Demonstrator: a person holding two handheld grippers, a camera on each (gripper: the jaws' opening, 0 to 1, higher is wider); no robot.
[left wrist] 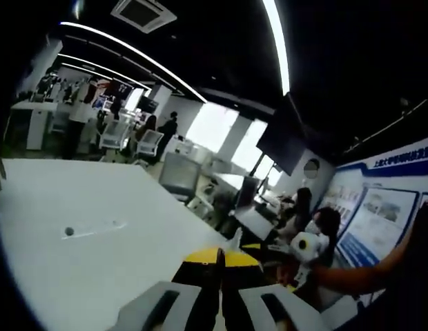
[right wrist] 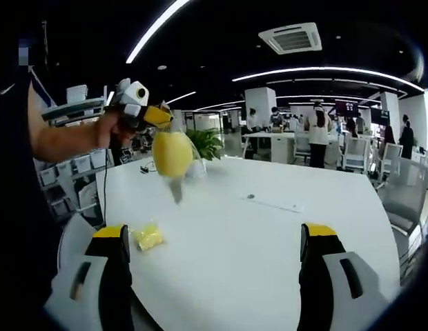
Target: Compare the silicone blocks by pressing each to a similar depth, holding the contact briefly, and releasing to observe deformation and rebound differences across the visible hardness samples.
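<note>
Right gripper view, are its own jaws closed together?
No, the right gripper has its two jaws standing wide apart over the white table, holding nothing.

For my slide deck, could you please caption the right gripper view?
Left tool lifts a yellow bagged piece above the white table; a smaller yellow piece lies near the open right tool.

A round yellow silicone block (right wrist: 172,154) inside a clear bag is held up above the white table, hanging from the left gripper. A smaller yellow bagged block (right wrist: 149,236) is seen lying flat on the table.
</note>
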